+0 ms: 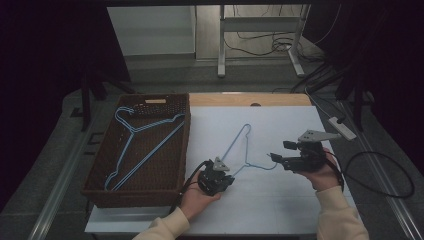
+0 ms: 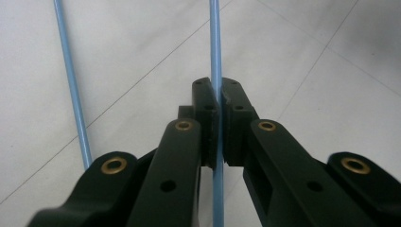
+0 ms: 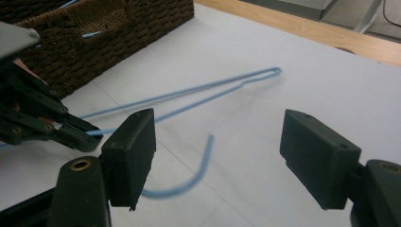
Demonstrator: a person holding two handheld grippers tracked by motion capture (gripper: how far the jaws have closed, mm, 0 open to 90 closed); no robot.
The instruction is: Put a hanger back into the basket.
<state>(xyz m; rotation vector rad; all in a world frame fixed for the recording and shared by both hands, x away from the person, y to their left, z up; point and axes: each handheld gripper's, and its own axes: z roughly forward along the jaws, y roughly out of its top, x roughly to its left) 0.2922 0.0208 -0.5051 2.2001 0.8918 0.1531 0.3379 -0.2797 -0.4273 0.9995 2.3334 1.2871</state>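
While my left gripper (image 2: 216, 101) sits clamped on blue wire hanger (image 1: 241, 145), my right gripper (image 3: 217, 151) jaws spread wide, hook (image 3: 189, 182) between them, untouched.

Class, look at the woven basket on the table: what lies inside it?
Inside the brown woven basket lies one blue wire hanger, flat on the bottom. The near wall hides the strip of floor just behind it.

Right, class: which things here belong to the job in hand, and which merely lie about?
In the job:
- pale blue wire hanger on the table
- left gripper, shut on it
- right gripper, open
- brown woven basket

Lying about:
- white power strip
- floor cables
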